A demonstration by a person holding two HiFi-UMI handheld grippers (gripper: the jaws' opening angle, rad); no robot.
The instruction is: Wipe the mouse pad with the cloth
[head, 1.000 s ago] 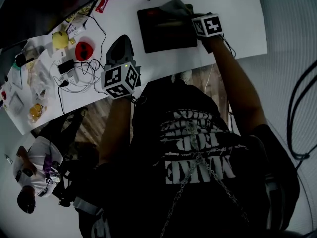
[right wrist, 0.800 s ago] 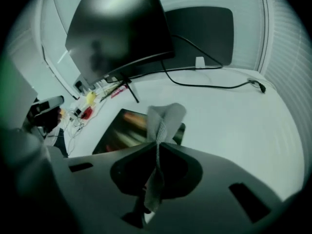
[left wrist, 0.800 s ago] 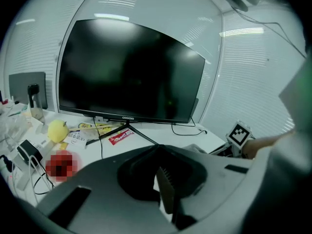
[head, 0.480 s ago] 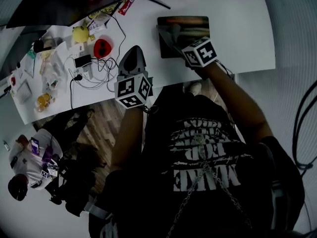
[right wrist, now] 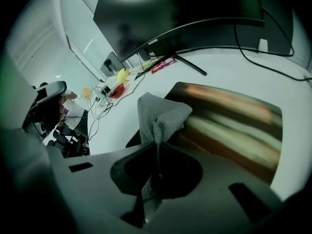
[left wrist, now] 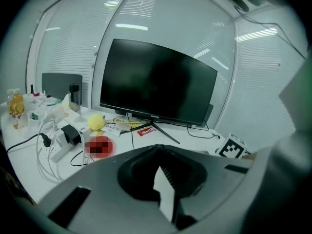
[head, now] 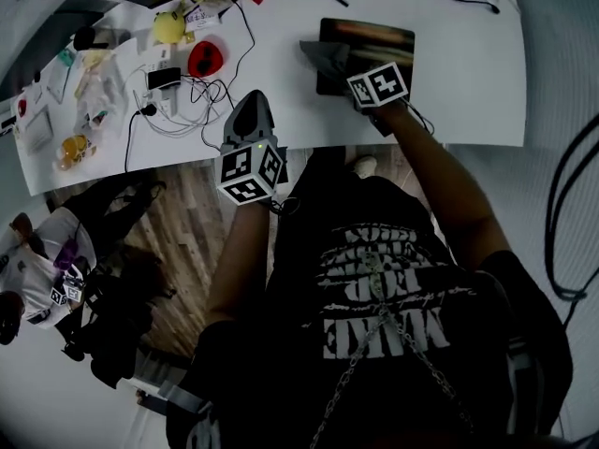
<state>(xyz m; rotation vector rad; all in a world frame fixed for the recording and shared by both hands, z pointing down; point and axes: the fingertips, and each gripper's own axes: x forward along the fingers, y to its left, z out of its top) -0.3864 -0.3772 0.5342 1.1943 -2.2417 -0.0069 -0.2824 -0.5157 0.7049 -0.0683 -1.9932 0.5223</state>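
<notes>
The dark mouse pad (head: 374, 40) with a striped print lies on the white table (head: 468, 82); in the right gripper view the mouse pad (right wrist: 234, 126) fills the right side. My right gripper (head: 344, 71) is shut on a grey cloth (head: 325, 59), which rests on the pad's left edge. Seen from that gripper (right wrist: 157, 133), the cloth (right wrist: 158, 112) bunches up just past the jaws. My left gripper (head: 251, 110) hovers over the table's front edge, left of the pad, jaws together and holding nothing. The left gripper (left wrist: 160, 152) faces the monitor.
A black monitor (left wrist: 156, 89) stands at the back of the table. On the left lie tangled cables (head: 178, 101), a red object (head: 206, 59), a yellow object (head: 168, 26) and small packets. A person (head: 42, 269) is on the floor at lower left.
My right gripper has dragged the cloth from the pad's far edge across to its left edge. The left gripper has shifted a little along the table's front edge.
</notes>
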